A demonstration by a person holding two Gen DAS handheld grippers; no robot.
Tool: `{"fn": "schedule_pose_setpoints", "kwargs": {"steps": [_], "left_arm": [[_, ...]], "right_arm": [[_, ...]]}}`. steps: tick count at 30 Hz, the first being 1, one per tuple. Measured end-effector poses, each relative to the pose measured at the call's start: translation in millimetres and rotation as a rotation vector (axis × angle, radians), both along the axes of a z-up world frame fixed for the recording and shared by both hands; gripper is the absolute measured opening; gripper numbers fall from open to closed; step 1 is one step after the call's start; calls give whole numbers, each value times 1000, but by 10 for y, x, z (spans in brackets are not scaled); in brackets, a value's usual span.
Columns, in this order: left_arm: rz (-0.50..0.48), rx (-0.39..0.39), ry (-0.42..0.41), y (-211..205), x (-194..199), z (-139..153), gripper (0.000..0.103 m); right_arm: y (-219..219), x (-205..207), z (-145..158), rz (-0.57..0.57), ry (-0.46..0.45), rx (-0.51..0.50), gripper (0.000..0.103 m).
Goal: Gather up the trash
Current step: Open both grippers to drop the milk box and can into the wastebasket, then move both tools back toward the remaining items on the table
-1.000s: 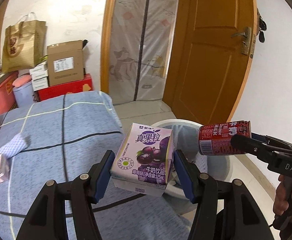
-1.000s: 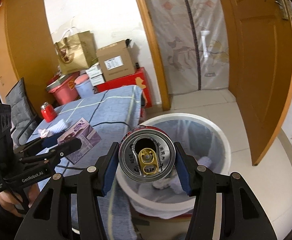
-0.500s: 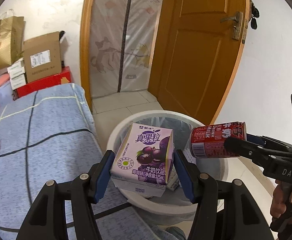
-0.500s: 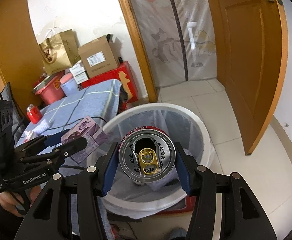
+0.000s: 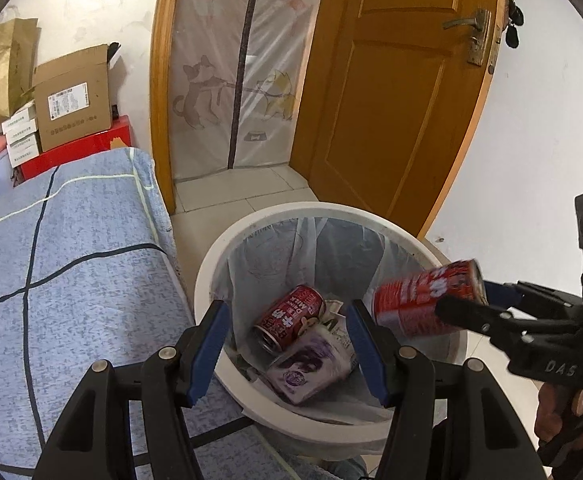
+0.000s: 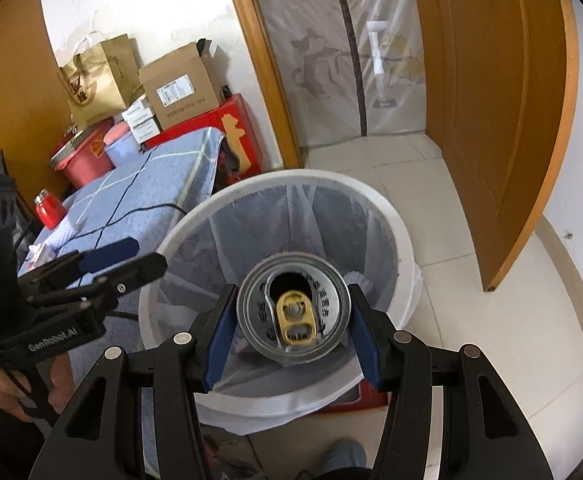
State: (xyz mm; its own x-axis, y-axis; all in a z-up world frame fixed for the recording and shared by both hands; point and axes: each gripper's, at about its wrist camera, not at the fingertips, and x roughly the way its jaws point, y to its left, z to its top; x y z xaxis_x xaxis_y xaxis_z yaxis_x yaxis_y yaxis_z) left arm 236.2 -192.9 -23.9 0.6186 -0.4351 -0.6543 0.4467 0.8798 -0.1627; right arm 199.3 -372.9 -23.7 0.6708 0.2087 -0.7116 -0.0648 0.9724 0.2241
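OK, we've got the left gripper (image 5: 287,344) standing apart with nothing between its blue pads (image 5: 207,354), hanging right over the near rim of the white bin (image 5: 211,258). The purple drink carton (image 5: 311,368) lies on its side inside the bin, on the liner, touching a red can (image 5: 289,318) that's already in there (label up, mouth toward us). Some crumpled paper sits just behind them.

Right gripper (image 6: 293,318) is clamped on the second red can (image 5: 425,300); both pads press its sides, the silver top with the gold pull tab facing the right wrist camera. In the left wrist view that can is tilted, over the bin's right rim, not touching it.

Bin has a thin white bag liner (image 6: 323,208) and stands on the tiled floor just right of the blue checked tablecloth (image 5: 71,248). Far side: wooden door (image 5: 395,92), curtain with cartoon dogs (image 5: 235,60), cardboard box (image 5: 73,100) stacked on a red box. Small red jar (image 6: 49,210) sits on the far left of the cloth. A hand (image 5: 571,412) grips the right handle at the frame edge.
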Motion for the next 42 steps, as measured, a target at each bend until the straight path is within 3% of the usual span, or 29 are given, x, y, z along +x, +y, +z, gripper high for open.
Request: {"fn": "schedule_pose_setpoints", "kwargs": {"steps": [15, 42], "left_arm": [[35, -59, -22, 331, -280, 228, 61], [188, -59, -97, 1152, -995, 532, 61]], "right_arm": [[153, -137, 227, 19, -53, -14, 54], [844, -539, 568, 182, -138, 3, 54]]}}
